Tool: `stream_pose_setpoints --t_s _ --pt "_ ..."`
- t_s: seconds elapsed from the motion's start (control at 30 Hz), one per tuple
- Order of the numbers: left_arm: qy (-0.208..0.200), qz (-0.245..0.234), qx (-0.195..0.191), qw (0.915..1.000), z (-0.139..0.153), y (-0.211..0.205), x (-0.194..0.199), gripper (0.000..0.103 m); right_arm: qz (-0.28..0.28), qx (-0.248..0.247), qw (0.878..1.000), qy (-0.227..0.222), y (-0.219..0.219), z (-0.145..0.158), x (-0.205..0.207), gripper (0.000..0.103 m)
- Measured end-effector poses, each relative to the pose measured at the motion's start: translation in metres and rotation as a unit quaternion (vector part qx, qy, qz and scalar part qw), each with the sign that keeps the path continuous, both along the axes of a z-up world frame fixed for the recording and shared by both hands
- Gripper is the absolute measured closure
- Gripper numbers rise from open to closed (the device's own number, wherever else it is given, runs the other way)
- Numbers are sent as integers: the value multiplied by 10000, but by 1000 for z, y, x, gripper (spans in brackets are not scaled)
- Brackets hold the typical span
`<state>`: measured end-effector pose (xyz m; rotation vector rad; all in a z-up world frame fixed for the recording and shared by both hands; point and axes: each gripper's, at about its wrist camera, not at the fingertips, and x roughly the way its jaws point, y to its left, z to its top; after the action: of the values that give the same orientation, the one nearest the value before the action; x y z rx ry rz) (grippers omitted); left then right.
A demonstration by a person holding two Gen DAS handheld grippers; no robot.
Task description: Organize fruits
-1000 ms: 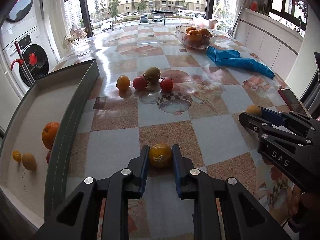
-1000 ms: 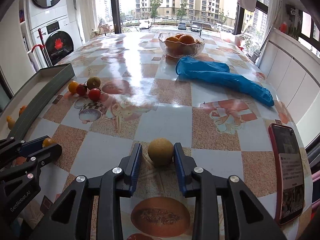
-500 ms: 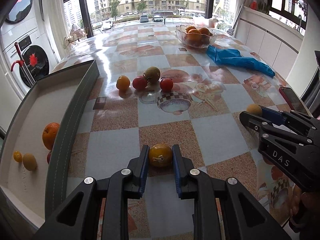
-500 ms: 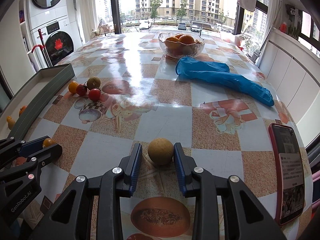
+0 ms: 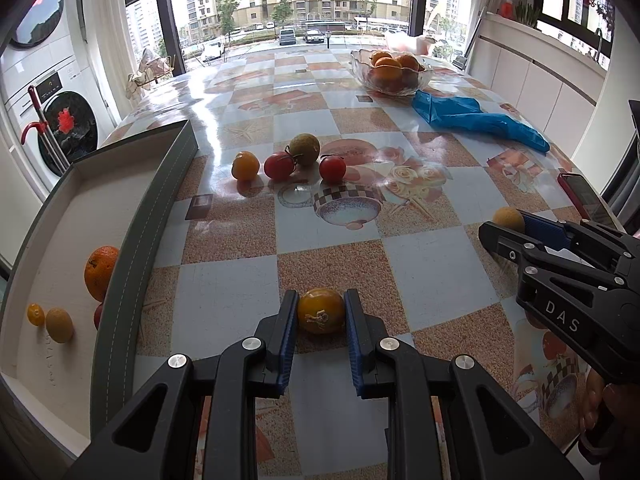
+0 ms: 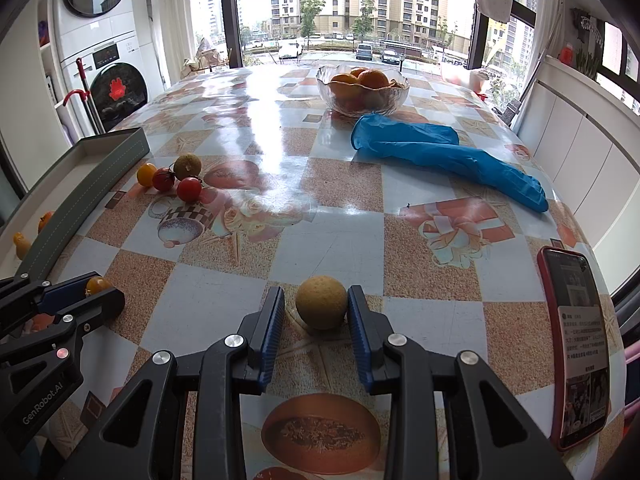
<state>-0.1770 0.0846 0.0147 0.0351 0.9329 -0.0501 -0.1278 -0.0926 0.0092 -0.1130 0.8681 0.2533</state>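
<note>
Fruits lie scattered on the checked bench [image 5: 224,296]. The left gripper [image 5: 321,316] is clenched on a yellow tomato [image 5: 321,311], both pads against its sides. In the right wrist view the right gripper [image 6: 316,308] brackets a tan round fruit [image 6: 321,302]; its right pad touches, while a thin gap shows at the left pad, so a firm grip cannot be told. Only the left wrist view looks into the grey tray [image 5: 132,256], where an orange [image 5: 100,272] and two small yellow fruits sit. Only the right wrist view shows the whole phone [image 6: 576,344] at the bench edge. Both views show four loose fruits mid-bench, a glass bowl [image 6: 362,94] of oranges and blue gloves [image 6: 440,156].
</note>
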Motion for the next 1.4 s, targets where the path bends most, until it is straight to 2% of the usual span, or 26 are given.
stream_pose_setpoints --t_s 0.17,0.23,0.6,0.83,1.13,1.4 --pt "87 -30 -129 9999 2 3 1 80 47 73 9999 145 -1 3 2 69" --pt "29 -68 -125 9999 6 2 0 80 92 168 9995 231 -1 6 4 75" --pt "-322 -35 -326 9989 38 19 -7 80 20 701 9968 381 3 25 8 75" --pt "-522 143 -414 9977 51 42 -10 80 97 762 9963 393 16 36 8 75" --pt "-704 682 -381 9945 59 97 -16 80 740 937 9921 398 79 56 8 75" --pt "-659 1318 -306 9886 48 154 -23 80 1558 1194 9786 623 166 64 4 75"
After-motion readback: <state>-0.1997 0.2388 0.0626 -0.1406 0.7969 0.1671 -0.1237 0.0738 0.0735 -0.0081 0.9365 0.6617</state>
